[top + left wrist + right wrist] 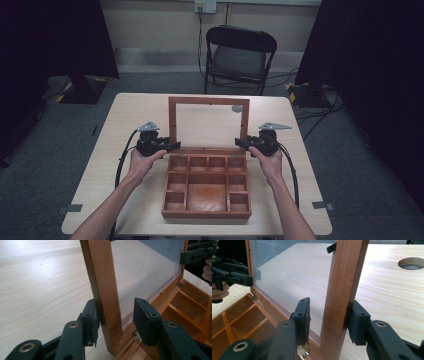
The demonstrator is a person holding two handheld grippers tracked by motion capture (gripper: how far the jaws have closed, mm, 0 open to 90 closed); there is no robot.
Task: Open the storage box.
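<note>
Grey carpet, dark curtains and a folding chair (241, 55) frame the pale wooden counter (100, 165), and from the high view a compartmented wooden box (207, 187) sits at its middle with its glazed lid (208, 125) standing upright on the rear hinges. The left claw (172, 146) meets the lid's left frame post low down, and the right claw (241, 143) meets the right post at a matching height, each held in a hand. That symmetry seems worth keeping: if the lid is to be swung, both sides should move at one pace so the frame does not twist on its hinges. In the left gripper view, the left claw (117, 321) is spread around the post (106, 295); one pad touches the outer face of the wood while the other stands clear on the glass side, so nothing is pinched yet. A small brass hinge (135, 336) shows just below, and I judge the grip should stay above it, on wood and not on the pane. In the right gripper view, the right claw (329, 320) is likewise spread astride its post (342, 292), the outer pad against the wood, the inner one apart from it beside the pane. Closing both gently and squarely on the posts, then guiding the lid along its hinge arc without sideways pull, looks the sound way to go.
</note>
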